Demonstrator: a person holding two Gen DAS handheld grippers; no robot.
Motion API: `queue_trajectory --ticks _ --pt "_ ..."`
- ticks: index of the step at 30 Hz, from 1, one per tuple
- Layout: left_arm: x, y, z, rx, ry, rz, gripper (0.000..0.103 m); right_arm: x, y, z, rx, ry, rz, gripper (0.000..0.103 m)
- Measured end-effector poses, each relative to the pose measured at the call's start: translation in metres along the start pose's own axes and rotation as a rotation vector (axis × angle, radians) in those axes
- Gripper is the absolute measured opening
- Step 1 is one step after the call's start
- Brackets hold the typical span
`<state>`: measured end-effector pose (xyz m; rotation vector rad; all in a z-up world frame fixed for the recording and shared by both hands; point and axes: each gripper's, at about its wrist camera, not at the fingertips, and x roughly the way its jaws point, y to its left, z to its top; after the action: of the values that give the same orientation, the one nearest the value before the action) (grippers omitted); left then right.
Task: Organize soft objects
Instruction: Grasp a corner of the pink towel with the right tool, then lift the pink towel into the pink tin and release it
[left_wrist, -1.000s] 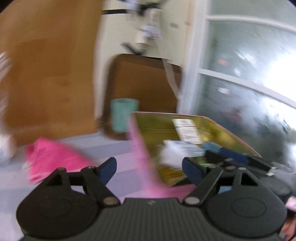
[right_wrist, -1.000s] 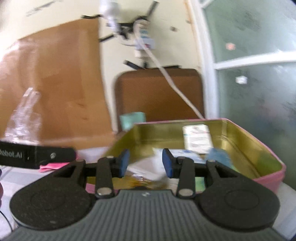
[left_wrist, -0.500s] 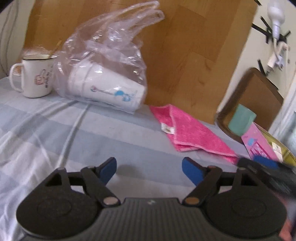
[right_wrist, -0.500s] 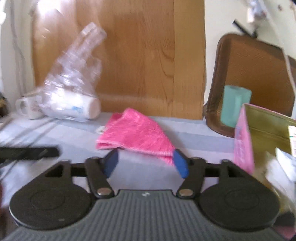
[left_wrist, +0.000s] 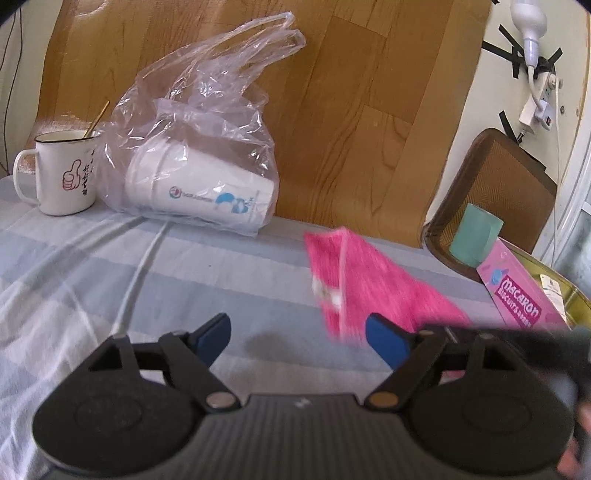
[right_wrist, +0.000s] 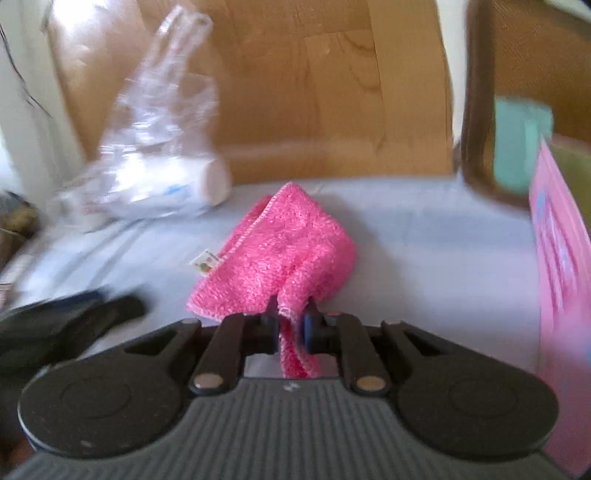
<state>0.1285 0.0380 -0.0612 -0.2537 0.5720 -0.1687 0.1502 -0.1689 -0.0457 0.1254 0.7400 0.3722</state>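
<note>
Half a second back the right gripper (right_wrist: 290, 326) hung spread above the striped cloth with nothing in it; its jaws have just been closing and now pinch a near corner of the pink towel (right_wrist: 280, 254), a fold of fabric squeezed between the pads and hanging out behind them. That corner is lifted, while the towel's far end lies on the striped cloth (left_wrist: 110, 280). Its long axis runs from the pinched corner away toward the wooden board (left_wrist: 351, 122) leaning at the back, and a small white label sticks out of its left edge.

Taking the towel as the mark: the left gripper (left_wrist: 299, 338) sits just left of it, jaws spread wide with only bare cloth between them. Farther left and back lies a clear plastic bag (left_wrist: 207, 122) holding a stack of white paper cups on their side, and beyond that a white mug (left_wrist: 64, 173). To the towel's right stands a pink biscuit tin (left_wrist: 521, 299), cut off by the picture edge, with a teal cup (left_wrist: 474, 236) behind it.

The right wrist view is smeared, so the bag and tin are hard to make out there.
</note>
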Motion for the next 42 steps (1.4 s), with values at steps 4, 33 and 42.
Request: queue_trajectory --ticks 4,33,42 --pt "-0.004 -0.003 -0.001 0.022 -0.018 -0.016 0.084 -0.079 -0.015 -0.051 0.057 -0.025 0.081 0.015" --pt "-0.050 -0.186 -0.074 0.296 0.417 -0.425 0.016 -0.206 -0.021 -0.157 -0.156 -0.255 -0.109 0.011" --pt "-0.080 -0.258 0.008 0.431 0.105 -0.507 0.017 -0.233 -0.033 -0.094 -0.185 -0.601 -0.265 0.011"
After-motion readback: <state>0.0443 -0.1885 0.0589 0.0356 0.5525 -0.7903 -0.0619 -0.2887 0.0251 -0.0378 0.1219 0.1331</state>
